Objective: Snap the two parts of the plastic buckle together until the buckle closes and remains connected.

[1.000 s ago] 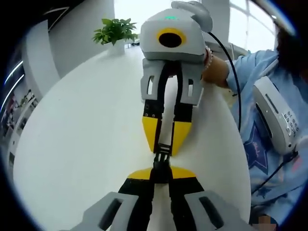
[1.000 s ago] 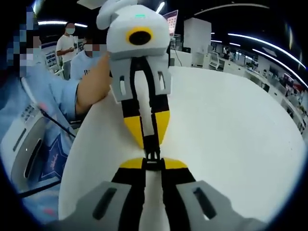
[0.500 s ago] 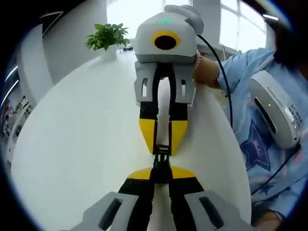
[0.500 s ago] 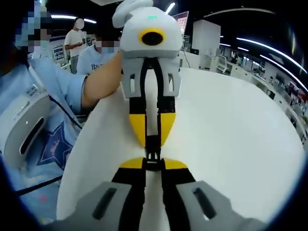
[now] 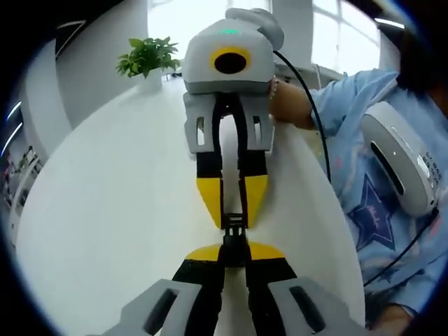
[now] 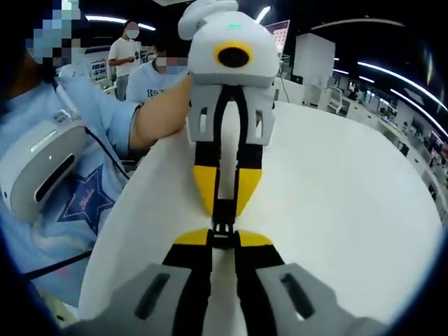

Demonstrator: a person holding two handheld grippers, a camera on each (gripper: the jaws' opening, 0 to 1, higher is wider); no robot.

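A small black plastic buckle (image 5: pixel 234 227) hangs over the white round table (image 5: pixel 105 210), held from both ends. My left gripper (image 5: pixel 234 249) rises from the bottom of the left gripper view, its yellow-tipped jaws shut on the near half. My right gripper (image 5: pixel 233 214) points back at it from above, shut on the far half. In the right gripper view the buckle (image 6: pixel 222 225) sits between my right gripper (image 6: pixel 222 240) at the bottom and my left gripper (image 6: pixel 222 208) opposite. The two halves meet end to end in the narrow gap between the tips. Whether the latch has caught is hidden.
A potted green plant (image 5: pixel 147 56) stands at the table's far edge. The person's light blue sleeve (image 5: pixel 357 119) and a white device (image 5: pixel 406 168) on the chest lie along the table's right side. Other people (image 6: pixel 126 49) stand behind the table (image 6: pixel 336 210).
Both views have shifted a little with the hands. The grippers stay tip to tip on the buckle, and the opposite gripper stands a bit straighter in each view.
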